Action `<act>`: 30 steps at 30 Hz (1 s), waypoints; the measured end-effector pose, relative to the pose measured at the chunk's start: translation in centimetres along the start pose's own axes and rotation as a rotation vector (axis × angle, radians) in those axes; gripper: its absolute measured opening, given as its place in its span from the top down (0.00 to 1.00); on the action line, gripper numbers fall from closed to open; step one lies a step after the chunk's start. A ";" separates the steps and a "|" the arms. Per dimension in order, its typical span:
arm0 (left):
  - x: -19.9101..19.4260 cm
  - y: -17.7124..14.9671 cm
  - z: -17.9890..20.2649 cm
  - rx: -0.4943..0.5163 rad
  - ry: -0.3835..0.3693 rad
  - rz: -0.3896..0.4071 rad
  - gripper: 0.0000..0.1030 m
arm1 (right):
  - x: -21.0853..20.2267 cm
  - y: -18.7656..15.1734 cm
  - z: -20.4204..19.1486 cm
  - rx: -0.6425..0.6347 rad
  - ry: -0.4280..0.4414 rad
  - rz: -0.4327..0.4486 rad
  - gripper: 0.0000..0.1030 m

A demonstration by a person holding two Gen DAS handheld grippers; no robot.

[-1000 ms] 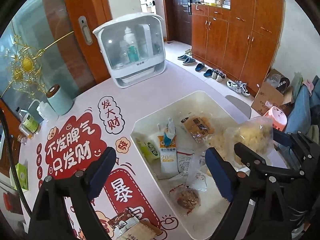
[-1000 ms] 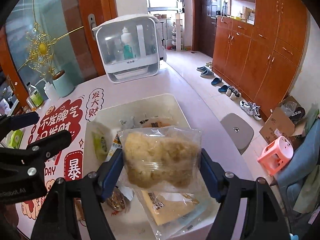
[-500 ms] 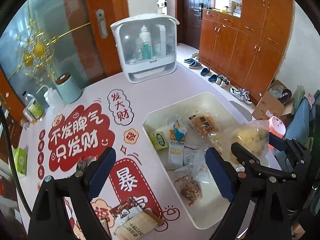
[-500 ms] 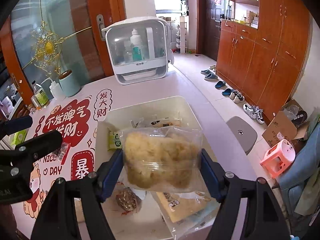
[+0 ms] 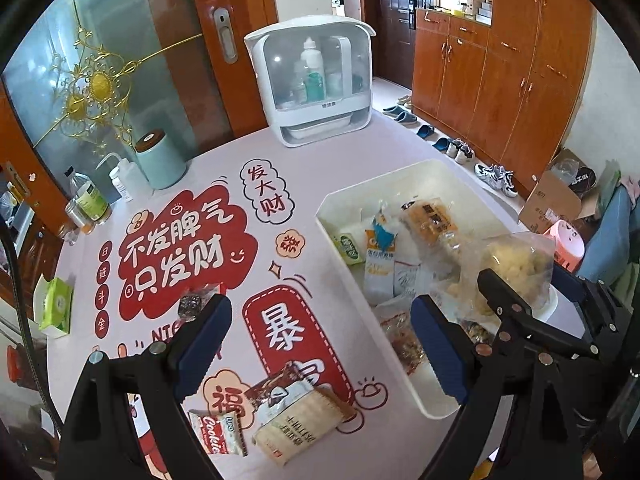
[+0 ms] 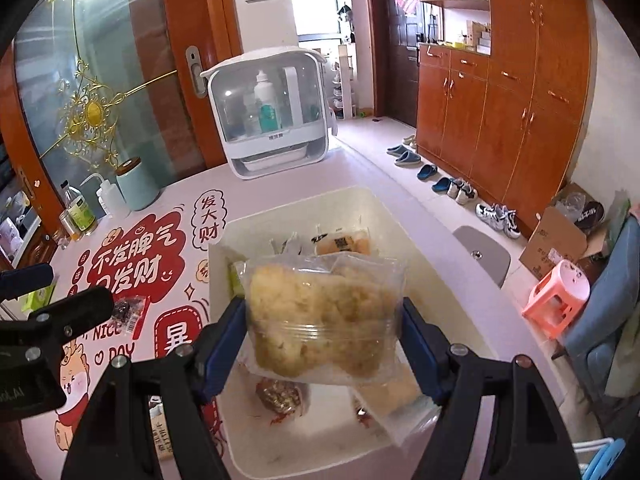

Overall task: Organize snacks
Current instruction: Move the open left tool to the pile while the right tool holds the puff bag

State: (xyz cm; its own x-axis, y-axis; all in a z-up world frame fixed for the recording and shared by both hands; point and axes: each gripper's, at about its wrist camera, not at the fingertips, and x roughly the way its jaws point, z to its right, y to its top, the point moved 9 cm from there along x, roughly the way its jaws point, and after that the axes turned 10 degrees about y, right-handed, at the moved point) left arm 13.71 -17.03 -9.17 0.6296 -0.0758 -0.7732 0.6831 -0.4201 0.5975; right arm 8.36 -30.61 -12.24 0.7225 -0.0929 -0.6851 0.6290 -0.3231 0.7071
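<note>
A: Jaws?
B: Right gripper (image 6: 322, 344) jaws clamp a clear bag of yellow puffed snack (image 6: 324, 320), held above the white bin (image 6: 404, 220). Left gripper (image 5: 320, 344) jaws wide, nothing between them, over the worktop (image 5: 360, 152).

A: Surface, near first?
B: Pale mat on the worktop, red cartoon print, big Chinese characters; "NICE DAY" partly readable. Nearest: three packets beside the bin, a "Cookie" pack (image 5: 216, 432), a tan cracker pack (image 5: 296, 428), a brown-and-white pack (image 5: 280, 390) under it. One small dark wrapped sweet (image 5: 194, 300) further up.

A: Bin?
B: Several packets inside, overlapping, can't count exactly.

A: Far?
B: One white-lidded cabinet with bottles (image 5: 316, 80), one mint canister (image 5: 160, 160), one squeeze bottle (image 5: 124, 180), wooden cupboards (image 6: 520, 100), shoes along the floor (image 6: 440, 184), one pink stool (image 6: 556, 300).
</note>
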 end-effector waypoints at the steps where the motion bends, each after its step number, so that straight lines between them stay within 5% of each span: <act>1: 0.0 -0.1 -0.1 0.000 0.001 -0.001 0.12 | -0.1 -0.2 -0.2 0.002 -0.002 0.001 0.27; 13: -0.5 -1.1 -5.3 -0.058 0.024 0.005 0.12 | -1.5 0.4 -3.6 -0.005 -0.015 0.073 0.27; 30: 2.4 -3.1 -18.2 -0.225 0.109 -0.018 0.12 | 1.0 1.9 -14.5 -0.140 0.133 0.060 0.27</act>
State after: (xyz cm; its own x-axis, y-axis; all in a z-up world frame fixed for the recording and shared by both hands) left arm 19.79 0.55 -8.99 0.6444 0.0328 -0.7640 0.7522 -0.2073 0.6255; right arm 14.40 -17.69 -9.06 0.7856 0.0200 -0.6184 0.6107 -0.1855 0.7699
